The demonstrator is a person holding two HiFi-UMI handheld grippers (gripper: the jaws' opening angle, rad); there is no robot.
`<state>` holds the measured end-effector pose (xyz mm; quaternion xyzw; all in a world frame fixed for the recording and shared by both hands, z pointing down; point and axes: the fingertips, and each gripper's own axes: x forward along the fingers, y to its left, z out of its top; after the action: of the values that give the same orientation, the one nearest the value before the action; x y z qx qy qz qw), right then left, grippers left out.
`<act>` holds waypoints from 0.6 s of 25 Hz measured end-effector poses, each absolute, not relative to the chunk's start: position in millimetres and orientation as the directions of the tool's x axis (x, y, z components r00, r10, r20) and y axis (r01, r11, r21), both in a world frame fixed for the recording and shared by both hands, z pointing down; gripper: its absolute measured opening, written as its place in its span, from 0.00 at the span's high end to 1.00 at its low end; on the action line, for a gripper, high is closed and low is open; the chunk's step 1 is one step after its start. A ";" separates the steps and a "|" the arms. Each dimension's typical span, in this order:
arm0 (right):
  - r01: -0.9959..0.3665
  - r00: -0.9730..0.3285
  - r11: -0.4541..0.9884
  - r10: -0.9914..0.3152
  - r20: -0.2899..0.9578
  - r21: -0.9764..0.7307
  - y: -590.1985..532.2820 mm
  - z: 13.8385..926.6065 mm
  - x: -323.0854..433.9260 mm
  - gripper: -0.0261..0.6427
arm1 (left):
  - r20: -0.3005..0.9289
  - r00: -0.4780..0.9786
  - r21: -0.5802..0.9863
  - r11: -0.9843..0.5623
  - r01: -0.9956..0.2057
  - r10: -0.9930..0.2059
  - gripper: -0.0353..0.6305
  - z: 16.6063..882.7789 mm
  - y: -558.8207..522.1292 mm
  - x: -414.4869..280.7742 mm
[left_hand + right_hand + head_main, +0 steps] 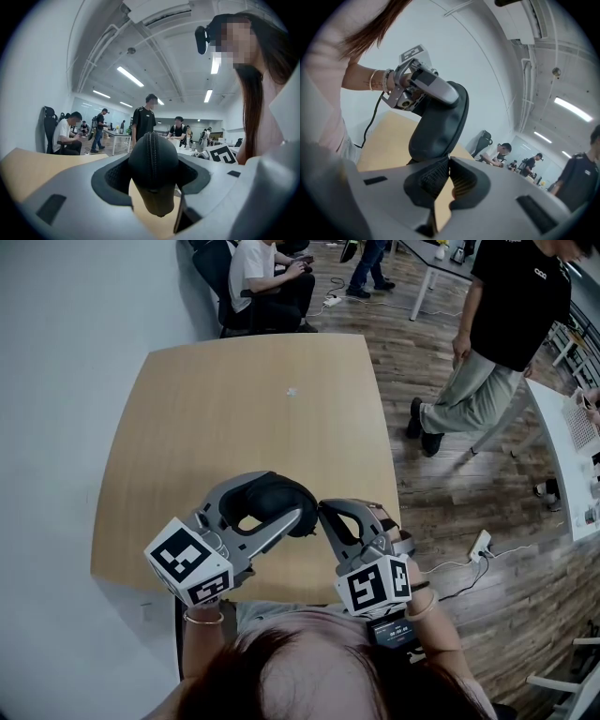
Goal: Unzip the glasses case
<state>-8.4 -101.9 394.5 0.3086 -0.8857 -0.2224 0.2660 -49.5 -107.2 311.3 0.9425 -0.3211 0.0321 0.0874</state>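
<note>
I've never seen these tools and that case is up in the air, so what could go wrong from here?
The glasses case hangs above the table, clamped by the left gripper near one end; a tug on the zip might twist it loose and drop it. The jaws of the right gripper meet at the case's rim with nothing visible between them, so their grip may slip.

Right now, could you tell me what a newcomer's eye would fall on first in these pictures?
First, the black glasses case, clamped between the jaws of the left gripper and held above the near part of the wooden table, with its zipper seam facing that gripper's camera. Next, the right gripper, jaws together, with its tips against the case's edge. By the table's far right corner, a person in a black shirt is mid-stride.
</note>
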 end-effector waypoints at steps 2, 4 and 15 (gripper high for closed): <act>-0.430 -0.668 0.711 -0.665 0.334 0.556 -102.2 394.5 -8.7 0.94 | 0.120 0.793 0.145 -0.780 -0.609 -0.597 0.57 312.6 -107.6 -49.3; -0.430 -0.668 0.712 -0.665 0.335 0.556 -102.5 394.5 -8.9 0.94 | 0.120 0.793 0.147 -0.779 -0.610 -0.598 0.57 313.1 -107.8 -49.4; -0.430 -0.659 0.708 -0.671 0.341 0.561 -103.2 396.9 -9.7 0.94 | 0.152 0.789 0.134 -0.779 -0.613 -0.595 0.57 319.4 -107.6 -48.4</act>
<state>-9.7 -103.2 396.9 0.3116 -0.8833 -0.2217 0.2712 -48.4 -107.6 319.4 0.9417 -0.3208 0.0504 0.0883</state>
